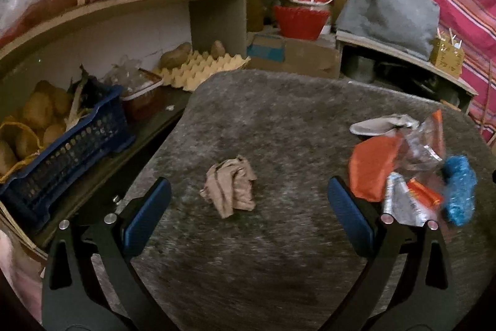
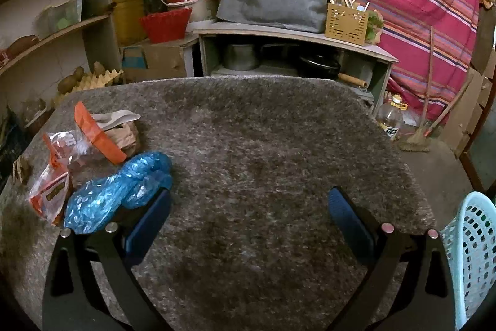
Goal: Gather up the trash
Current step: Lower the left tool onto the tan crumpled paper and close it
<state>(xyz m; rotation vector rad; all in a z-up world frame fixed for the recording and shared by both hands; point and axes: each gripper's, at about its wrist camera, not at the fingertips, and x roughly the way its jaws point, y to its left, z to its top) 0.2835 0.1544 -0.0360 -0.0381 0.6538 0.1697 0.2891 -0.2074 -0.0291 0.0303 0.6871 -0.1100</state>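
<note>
Plainly, the left gripper (image 1: 249, 213) hangs over the grey shaggy rug (image 1: 279, 120) with its blue pads spread wide and nothing between them; a crumpled beige paper (image 1: 231, 186) lies on the rug just ahead of the gap, touching neither pad; right of that paper, well apart from it, sits the heap of trash: an orange wrapper (image 1: 372, 166), a clear crinkled bag (image 1: 424, 145), a silvery foil packet (image 1: 400, 200), a blue plastic bag (image 1: 460, 188) and a pale flat scrap (image 1: 381, 123) at the heap's far side; left of the rug stands a dark blue crate (image 1: 77, 145) with potatoes in it, and beyond it an egg tray (image 1: 201, 67); the right gripper (image 2: 249, 214) also hovers over the rug (image 2: 279, 129), jaws fully apart and empty; its left pad is just beside the blue plastic bag (image 2: 117, 191), though contact cannot be judged; the heap lies at the rug's left edge in this view, the orange wrapper (image 2: 99, 135) tilted up; a light blue basket (image 2: 471, 253) stands off the rug's near right corner.
</note>
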